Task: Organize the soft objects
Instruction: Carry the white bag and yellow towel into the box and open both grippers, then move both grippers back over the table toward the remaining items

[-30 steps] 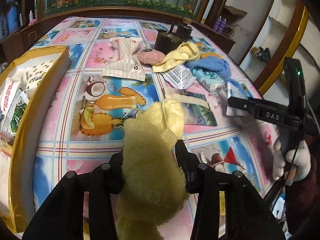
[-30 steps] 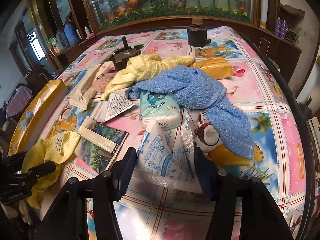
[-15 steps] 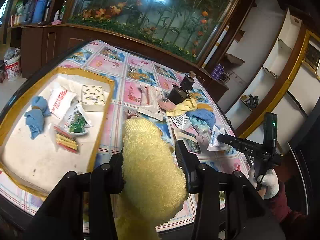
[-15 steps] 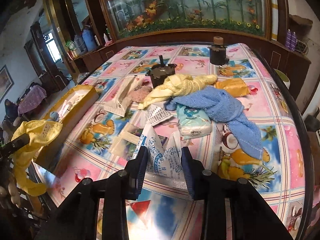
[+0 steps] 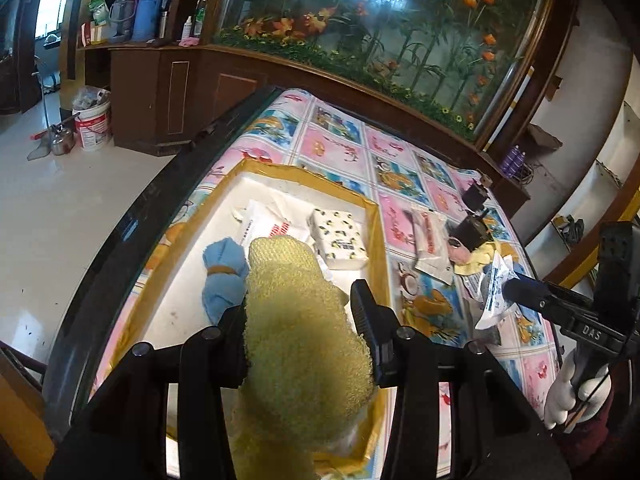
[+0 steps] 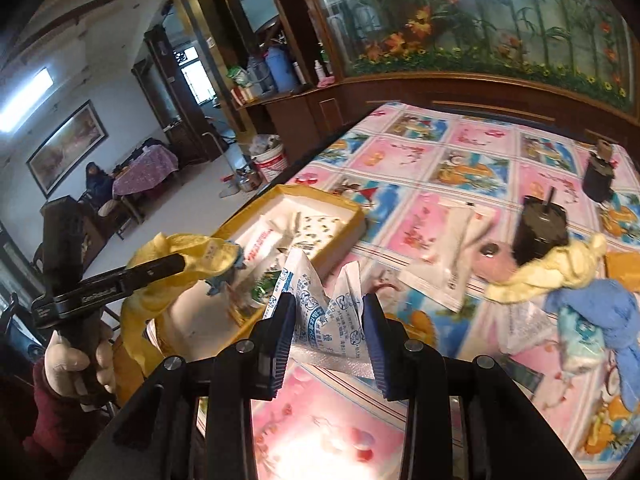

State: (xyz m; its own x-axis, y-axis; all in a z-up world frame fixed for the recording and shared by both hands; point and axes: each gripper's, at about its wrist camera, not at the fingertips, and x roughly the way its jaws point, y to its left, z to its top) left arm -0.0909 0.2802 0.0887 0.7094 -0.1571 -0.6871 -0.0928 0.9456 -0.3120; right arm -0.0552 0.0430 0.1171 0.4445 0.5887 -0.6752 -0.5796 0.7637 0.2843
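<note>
The fingers of the left gripper pinch a yellow towel above the yellow-rimmed tray. The right gripper clamps a white printed packet over the patterned tablecloth, just beside the tray's corner.

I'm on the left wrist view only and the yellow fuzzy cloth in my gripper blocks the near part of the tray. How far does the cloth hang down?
Observer: In the right wrist view the yellow terry cloth hangs well below the left gripper, over the yellow-rimmed white tray.
Operator: Any label on it?
Observer: Yes, a small white tag near the fingertips.
Operator: What is the right gripper carrying?
Observer: The right gripper clamps a white plastic sachet with blue print, held above the table.
</note>
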